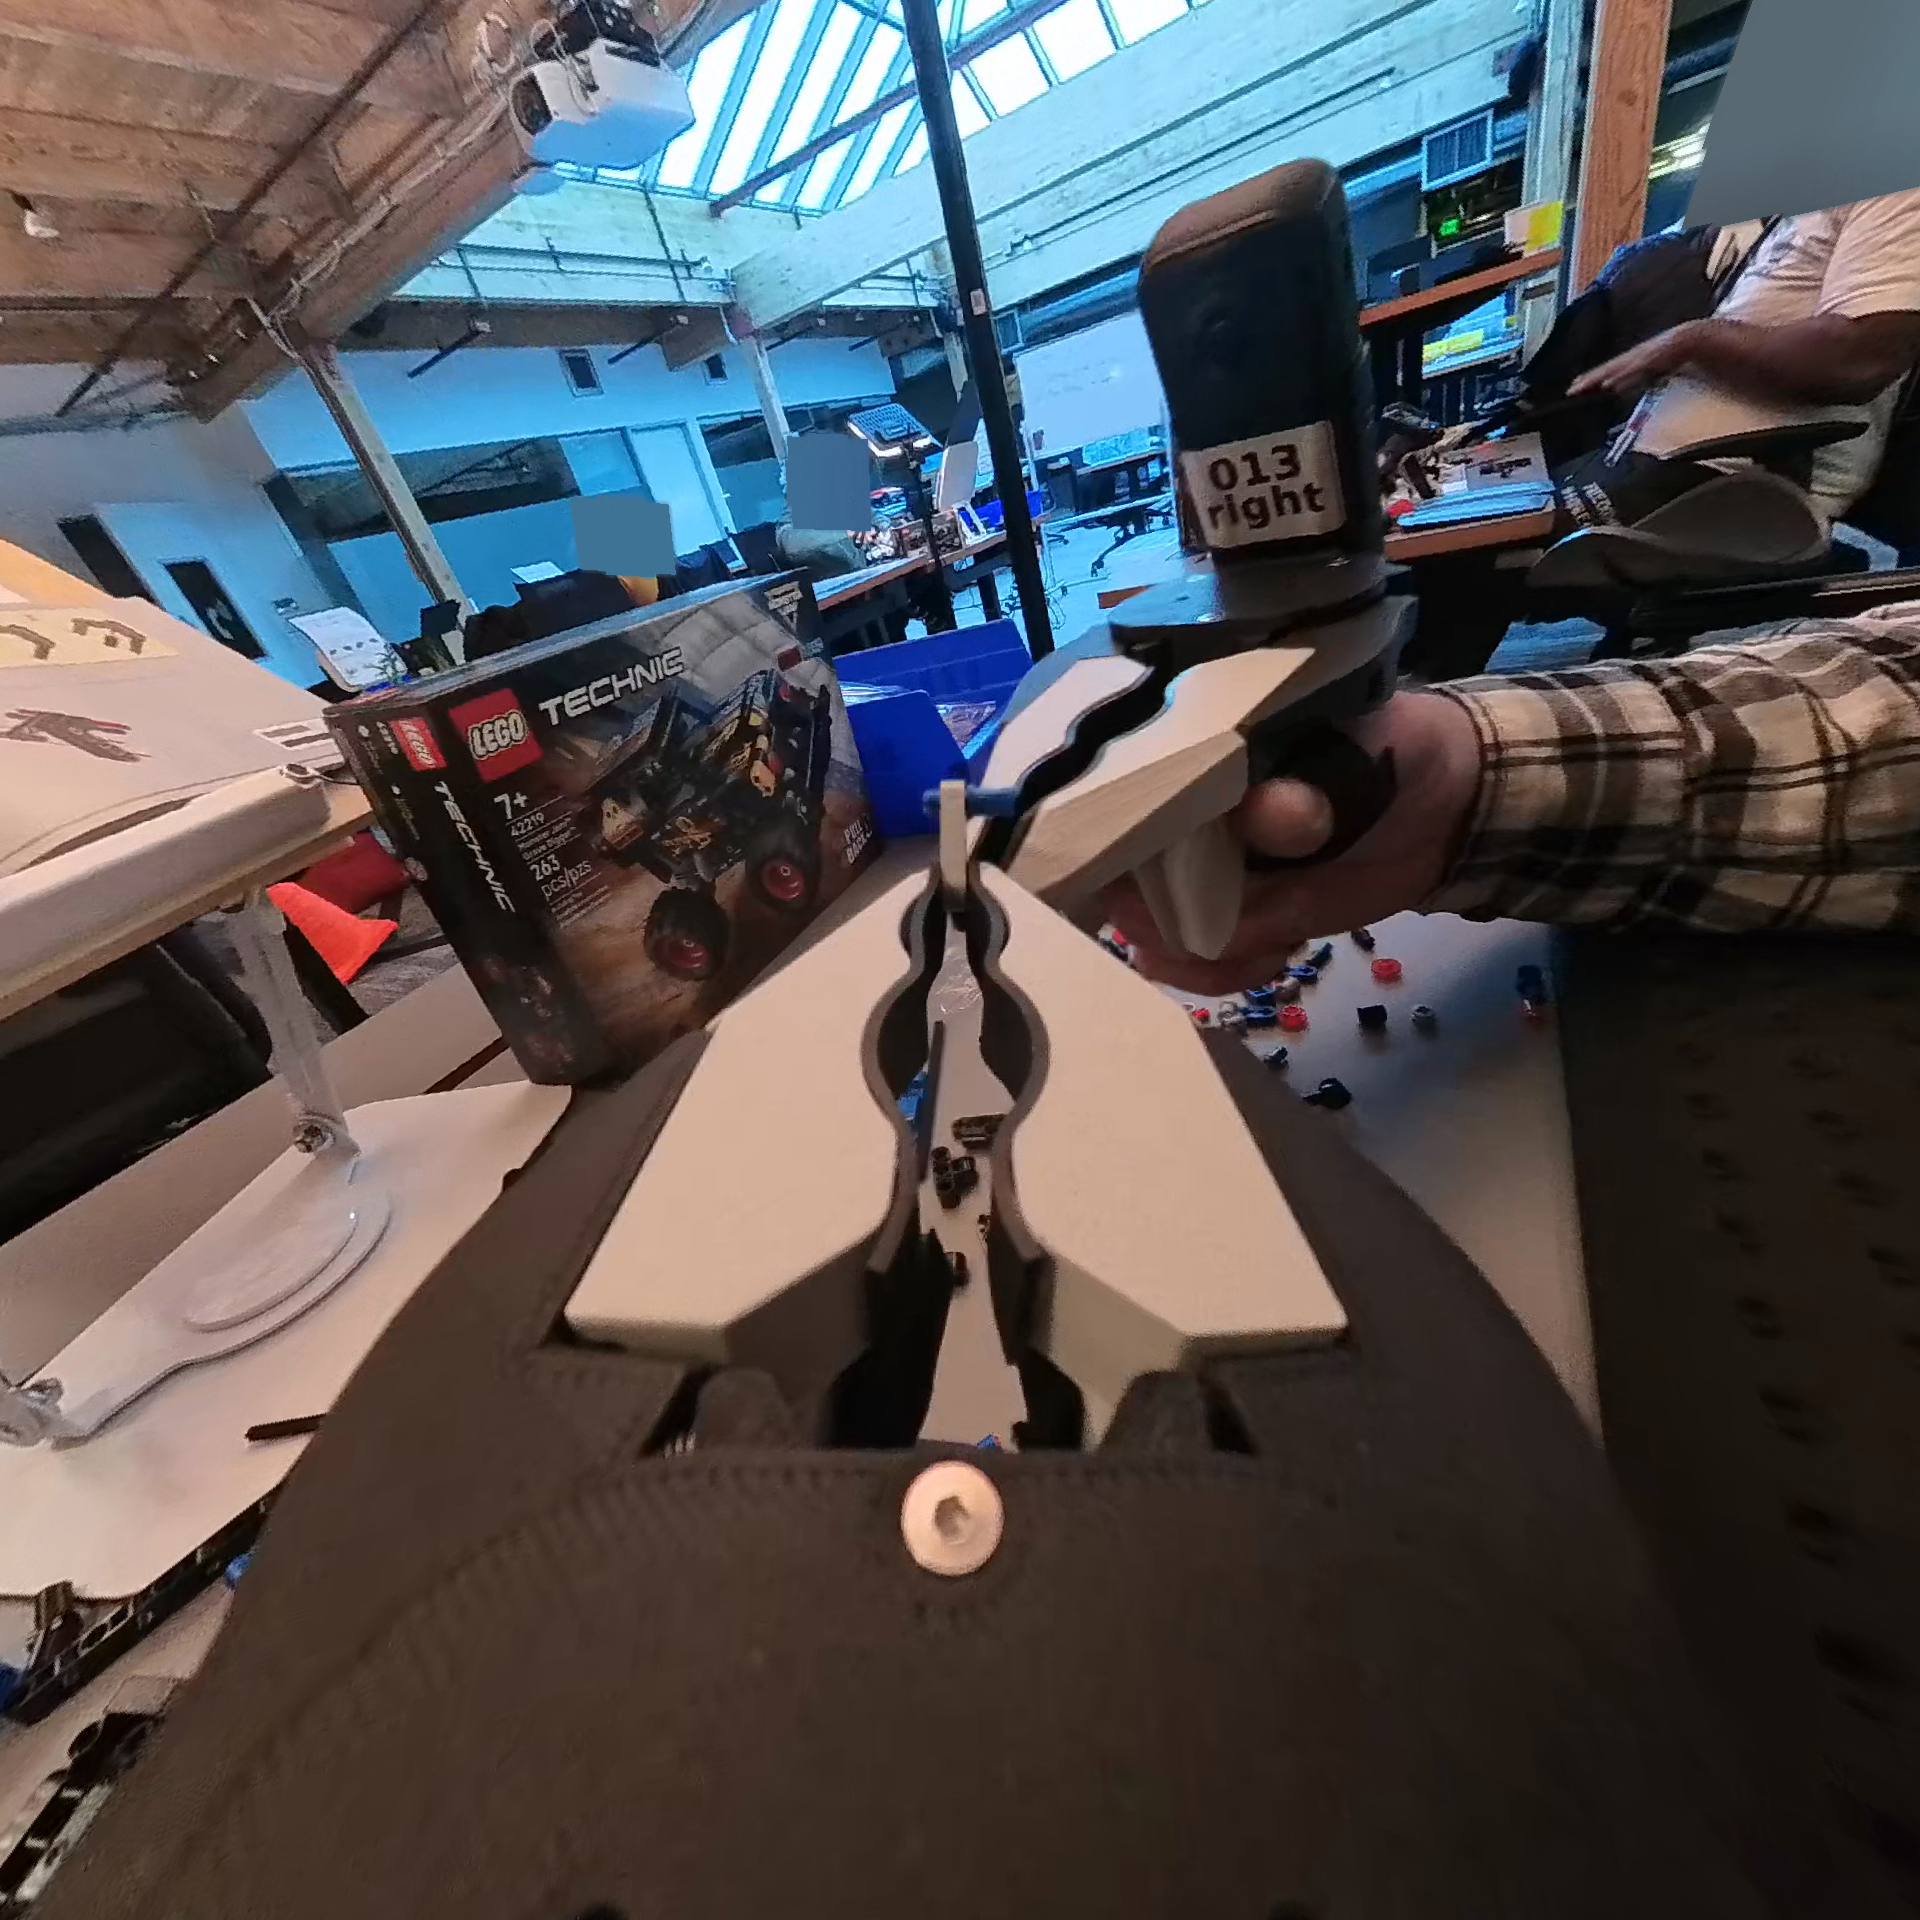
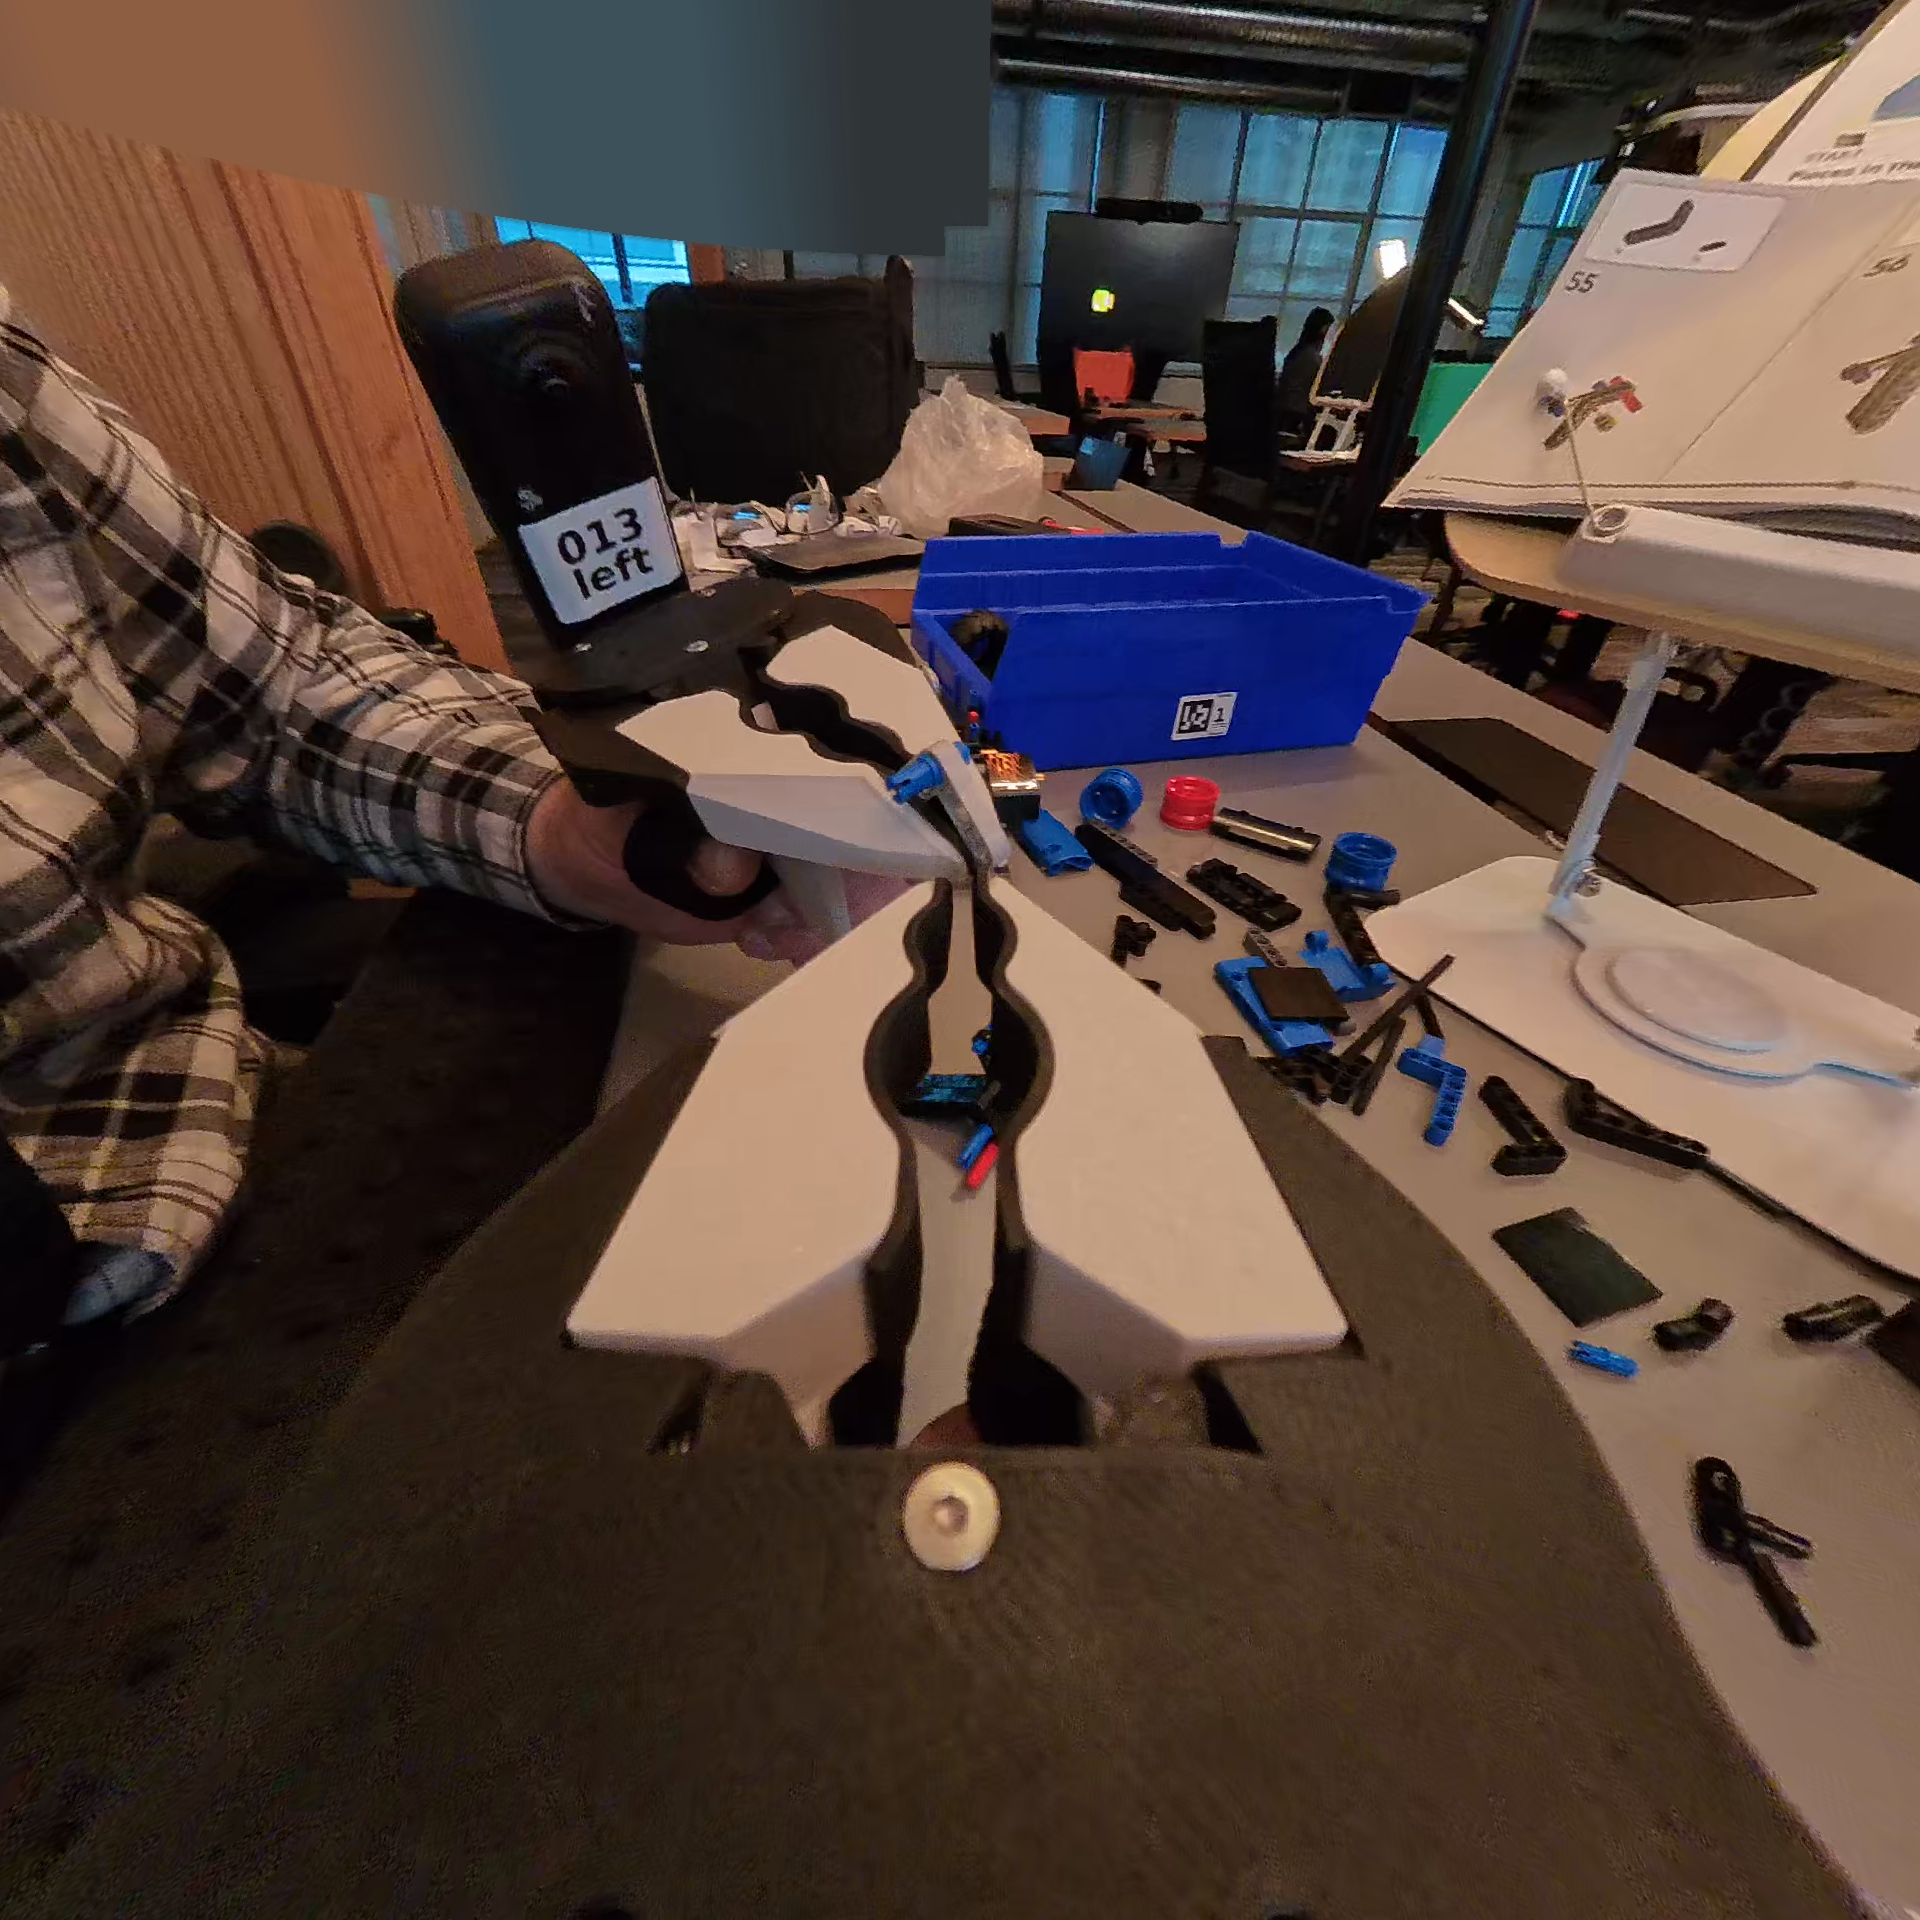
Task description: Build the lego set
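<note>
The left gripper (image 1: 954, 883) was closed on a light grey Lego beam (image 1: 953, 831), gripped upright at its fingertips above the table. Meeting it from the right, the right gripper (image 1: 987, 821) was pinched narrow at the tip of a blue pin (image 1: 971, 801) that passed through the beam's upper end. In the right wrist view the same beam (image 2: 961, 805) stood just ahead of that gripper's fingertips, the pin's blue head (image 2: 914, 777) jutting from its far side.

Beyond and to the right of the right gripper, loose Lego pieces lay scattered on the grey table (image 2: 1455, 1299): black beams (image 2: 1143, 878), a blue wheel hub (image 2: 1110, 798), a red hub (image 2: 1190, 802). Farther back stood a blue bin (image 2: 1164, 634). At far right, an open instruction booklet (image 2: 1704, 353) rested on a white stand (image 2: 1621, 769). Left of the left gripper stood the set's box (image 1: 613, 831).
</note>
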A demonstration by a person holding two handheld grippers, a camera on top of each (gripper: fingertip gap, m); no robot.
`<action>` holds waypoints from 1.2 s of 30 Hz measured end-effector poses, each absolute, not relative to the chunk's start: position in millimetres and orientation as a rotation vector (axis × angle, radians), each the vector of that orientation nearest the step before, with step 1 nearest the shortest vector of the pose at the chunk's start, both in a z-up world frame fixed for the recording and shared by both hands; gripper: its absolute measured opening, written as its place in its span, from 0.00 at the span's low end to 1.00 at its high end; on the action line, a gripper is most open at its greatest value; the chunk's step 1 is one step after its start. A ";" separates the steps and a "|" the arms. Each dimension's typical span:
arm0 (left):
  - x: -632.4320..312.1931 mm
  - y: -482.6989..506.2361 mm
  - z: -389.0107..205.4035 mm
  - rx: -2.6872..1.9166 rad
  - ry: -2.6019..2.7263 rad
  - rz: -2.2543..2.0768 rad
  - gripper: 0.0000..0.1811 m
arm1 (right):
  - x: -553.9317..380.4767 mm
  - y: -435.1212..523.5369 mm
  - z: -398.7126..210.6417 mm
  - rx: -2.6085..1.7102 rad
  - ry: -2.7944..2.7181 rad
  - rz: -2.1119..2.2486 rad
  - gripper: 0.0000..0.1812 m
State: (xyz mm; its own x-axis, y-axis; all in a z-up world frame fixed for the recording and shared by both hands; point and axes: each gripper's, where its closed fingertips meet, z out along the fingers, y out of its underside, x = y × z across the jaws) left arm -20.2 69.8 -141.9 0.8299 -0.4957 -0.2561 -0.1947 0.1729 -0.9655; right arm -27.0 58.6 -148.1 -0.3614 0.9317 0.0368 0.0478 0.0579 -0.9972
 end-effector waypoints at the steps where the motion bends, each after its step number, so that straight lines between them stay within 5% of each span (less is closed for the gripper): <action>1: -20.3 70.1 -142.4 -1.406 0.606 -0.218 0.00 | -27.0 58.6 -148.7 -1.019 -1.547 1.403 0.00; 7: -24.9 74.2 -144.7 -1.425 0.585 -0.197 0.00 | -27.4 57.7 -147.7 -1.019 -1.542 1.413 0.08; 36: -32.8 85.5 -159.1 -1.488 0.625 0.025 0.00 | -33.3 69.6 -150.0 -1.073 -1.498 1.308 0.00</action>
